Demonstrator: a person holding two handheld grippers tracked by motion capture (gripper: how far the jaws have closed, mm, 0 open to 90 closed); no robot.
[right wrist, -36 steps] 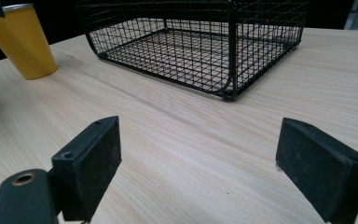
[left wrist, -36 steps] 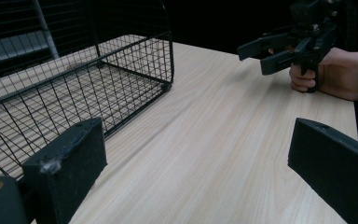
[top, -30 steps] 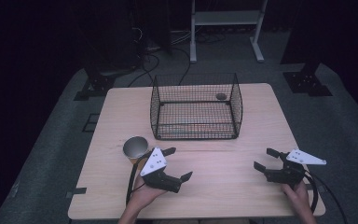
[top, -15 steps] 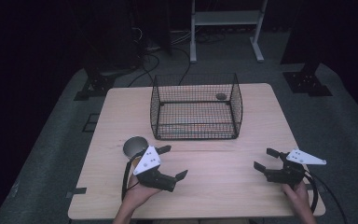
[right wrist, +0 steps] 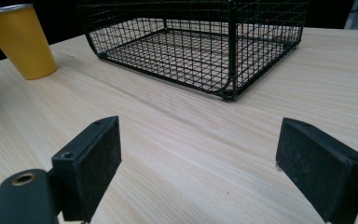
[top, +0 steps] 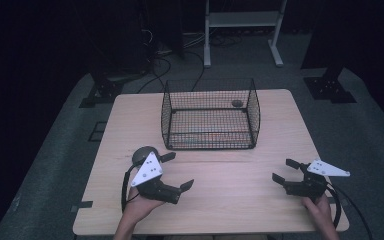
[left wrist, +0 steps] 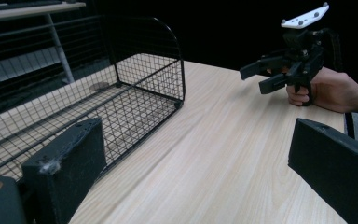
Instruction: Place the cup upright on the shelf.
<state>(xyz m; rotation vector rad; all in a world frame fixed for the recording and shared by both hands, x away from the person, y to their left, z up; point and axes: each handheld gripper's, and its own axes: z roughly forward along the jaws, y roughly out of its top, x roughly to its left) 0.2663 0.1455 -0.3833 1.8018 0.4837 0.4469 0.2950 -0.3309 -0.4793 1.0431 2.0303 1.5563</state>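
The yellow tapered cup with a metal rim (right wrist: 21, 39) stands upright off the black wire basket's (top: 210, 115) near-left corner. The left gripper (top: 172, 172), fingers wide and empty, sits just beside it; the right gripper (top: 286, 171), equally wide, is well apart.

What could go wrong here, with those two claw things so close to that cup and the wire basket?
The left gripper, fingers open, sits right beside the yellow cup, which is upright and unheld. A careless sideways move could probably tip it or push it off the table. The wire basket stands just ahead, so a hasty reach might snag a finger in its mesh. The right gripper looks safely apart.
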